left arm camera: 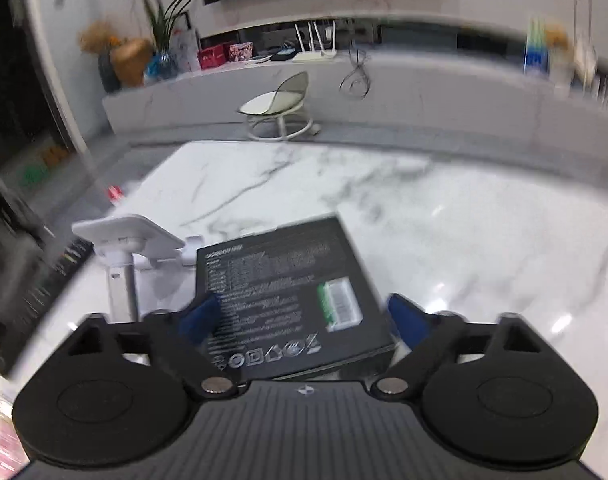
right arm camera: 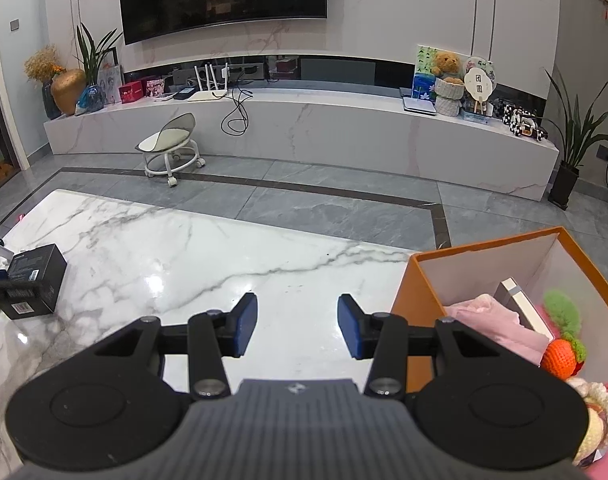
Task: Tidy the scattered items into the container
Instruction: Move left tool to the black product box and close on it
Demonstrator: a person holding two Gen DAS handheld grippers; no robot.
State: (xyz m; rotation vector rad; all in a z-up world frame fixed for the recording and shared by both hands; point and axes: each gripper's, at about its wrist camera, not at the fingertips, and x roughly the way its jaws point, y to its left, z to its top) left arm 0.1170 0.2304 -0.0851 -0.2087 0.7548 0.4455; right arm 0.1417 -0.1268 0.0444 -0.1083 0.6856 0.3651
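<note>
glossy marble table (left arm camera: 424, 208) could let the black box (left arm camera: 287, 292) skid toward the white stand (left arm camera: 123, 256), as the left gripper (left arm camera: 304, 320) straddles it with spread, unclamped pads, while the right gripper (right arm camera: 297, 328) gapes empty beside the orange container (right arm camera: 420, 304).

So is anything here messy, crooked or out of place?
Nothing is spilled or broken. The black box sits skewed on the marble table, far from the orange container, with the left gripper straddling it. Beside it a white stand also waits outside. The right gripper hovers empty.
</note>
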